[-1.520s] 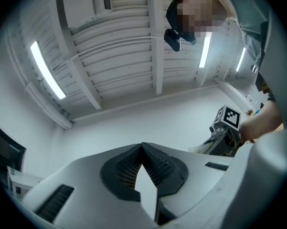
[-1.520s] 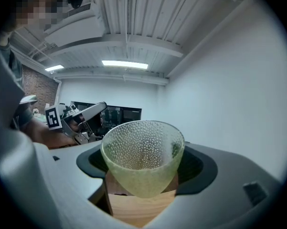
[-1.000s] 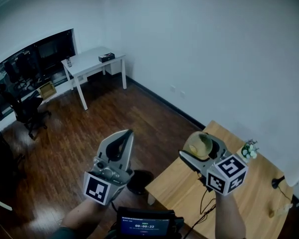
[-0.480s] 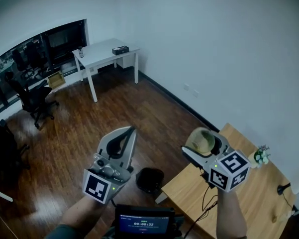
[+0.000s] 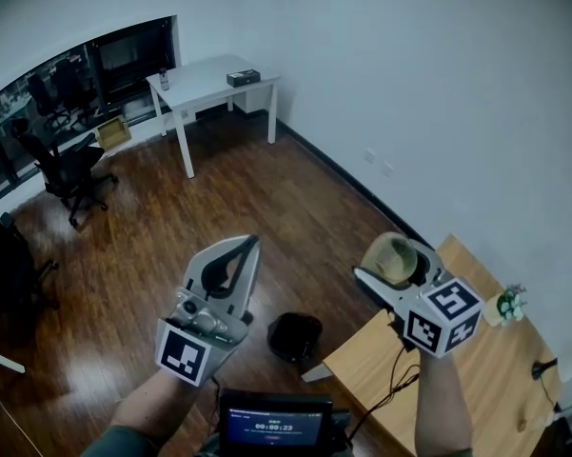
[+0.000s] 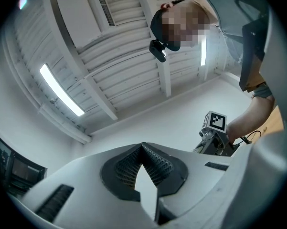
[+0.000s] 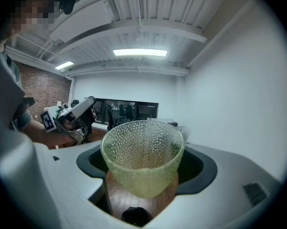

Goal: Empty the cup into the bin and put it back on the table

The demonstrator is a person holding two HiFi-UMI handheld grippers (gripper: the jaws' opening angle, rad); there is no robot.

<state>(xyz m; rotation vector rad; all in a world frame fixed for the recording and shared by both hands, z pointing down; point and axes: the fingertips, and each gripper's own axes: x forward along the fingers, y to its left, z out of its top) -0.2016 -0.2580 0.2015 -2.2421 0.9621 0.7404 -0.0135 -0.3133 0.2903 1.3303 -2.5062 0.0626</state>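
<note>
My right gripper [image 5: 400, 267] is shut on a yellow-green dimpled cup [image 5: 385, 255], held upright above the floor just off the wooden table's [image 5: 476, 379] left edge. In the right gripper view the cup [image 7: 142, 147] sits between the two jaws of the right gripper [image 7: 143, 165], mouth up, with the black bin [image 7: 136, 216] on the floor below it. What is inside the cup does not show clearly. The bin [image 5: 295, 336] stands by the table corner, between my hands. My left gripper [image 5: 246, 248] is shut and empty, raised left of the bin; its tips meet [image 6: 142, 146].
Dark wooden floor [image 5: 219, 208] spreads ahead. A white desk [image 5: 214, 79] with a small black box stands at the far wall, office chairs [image 5: 71, 174] at the far left. A small plant [image 5: 509, 305] and cables lie on the wooden table. A screen [image 5: 274, 429] hangs below.
Both grippers have travelled leftward off the table side; the cup was over the table corner and now hangs past its edge, nearer the bin. Neither grip has changed.
</note>
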